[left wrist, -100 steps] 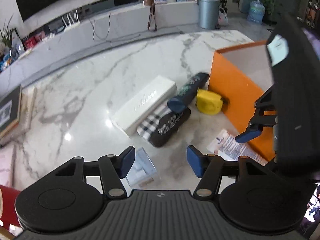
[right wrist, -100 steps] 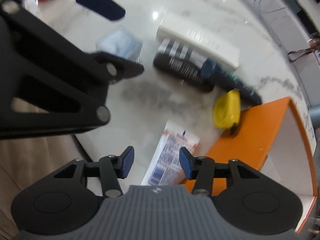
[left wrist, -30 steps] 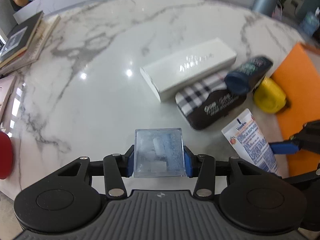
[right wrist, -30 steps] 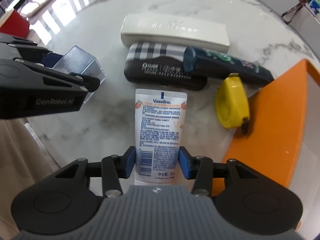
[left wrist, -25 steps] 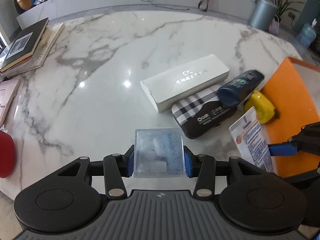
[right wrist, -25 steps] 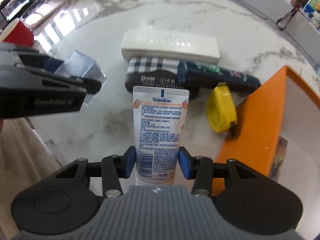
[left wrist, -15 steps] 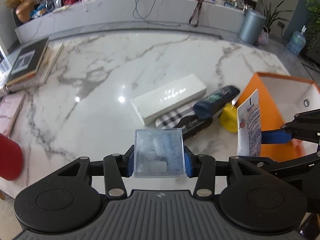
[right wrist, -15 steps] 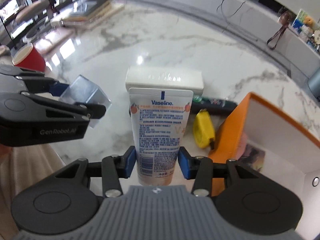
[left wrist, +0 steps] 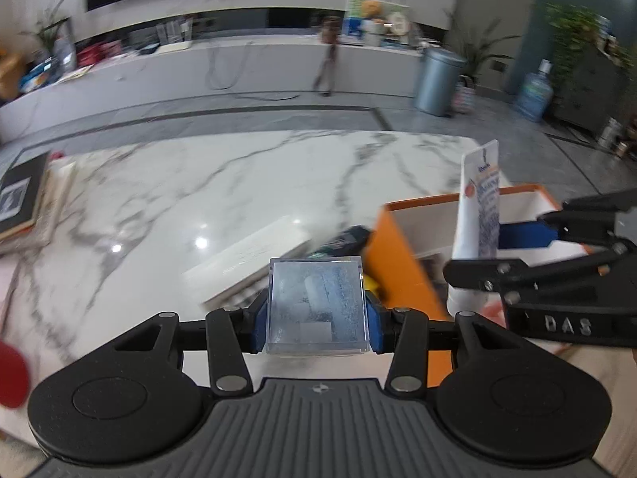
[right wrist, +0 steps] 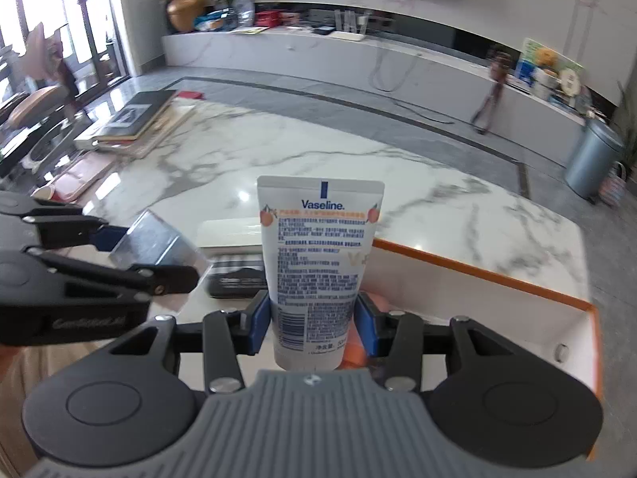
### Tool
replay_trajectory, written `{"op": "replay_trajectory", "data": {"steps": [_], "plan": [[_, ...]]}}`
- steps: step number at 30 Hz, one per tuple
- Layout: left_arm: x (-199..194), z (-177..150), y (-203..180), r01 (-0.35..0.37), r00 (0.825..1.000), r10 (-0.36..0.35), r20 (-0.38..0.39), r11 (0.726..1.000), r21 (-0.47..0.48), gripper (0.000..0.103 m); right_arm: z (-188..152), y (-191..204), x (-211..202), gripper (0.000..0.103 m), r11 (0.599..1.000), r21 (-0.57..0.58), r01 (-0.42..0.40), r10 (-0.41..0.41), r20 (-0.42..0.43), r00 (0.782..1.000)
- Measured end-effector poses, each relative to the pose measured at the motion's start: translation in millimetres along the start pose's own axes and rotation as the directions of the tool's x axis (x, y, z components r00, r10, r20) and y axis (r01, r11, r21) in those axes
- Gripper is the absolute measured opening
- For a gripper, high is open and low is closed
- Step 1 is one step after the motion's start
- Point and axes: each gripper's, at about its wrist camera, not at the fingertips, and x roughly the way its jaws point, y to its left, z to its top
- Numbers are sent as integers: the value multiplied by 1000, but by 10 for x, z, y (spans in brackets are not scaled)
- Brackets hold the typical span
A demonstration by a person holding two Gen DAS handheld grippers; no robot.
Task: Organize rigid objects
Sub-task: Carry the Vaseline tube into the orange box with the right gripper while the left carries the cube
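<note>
Above 1 orange box (right wrist: 477, 267), left gripper (left wrist: 316, 318) fingers clamping 1 clear case (left wrist: 316, 306), right gripper (right wrist: 314, 318) fingers clamping 1 Vaseline tube (right wrist: 318, 263)

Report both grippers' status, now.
Left gripper: shut on the clear plastic box.
Right gripper: shut on the Vaseline tube.

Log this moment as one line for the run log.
left tool: shut on clear box | right tool: shut on Vaseline tube | both lifted | orange bin: near tube
</note>
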Motion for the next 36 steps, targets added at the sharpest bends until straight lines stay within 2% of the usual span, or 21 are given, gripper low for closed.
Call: {"op": "replay_trajectory", "data": {"steps": [8,15,24,36], "plan": [[185,136,-545,106,994,-105,-13,991,84,52,-212,-588,-105,46,992,90,85,-84,-25,996],[476,214,-901,148,989,-143,-44,978,147,52,-422,-956,161,46,983,148,112,-98,-99,990],[901,282,-1170,152,987,-137,-86,970,192,52,-602,-1279,666,46,974,208,95,-51,-205,977],[1247,371,-1248,116,991,-95,-96,962,246,52,-635,-1463,1185,46,966,251,59,14,-280,960]]}}
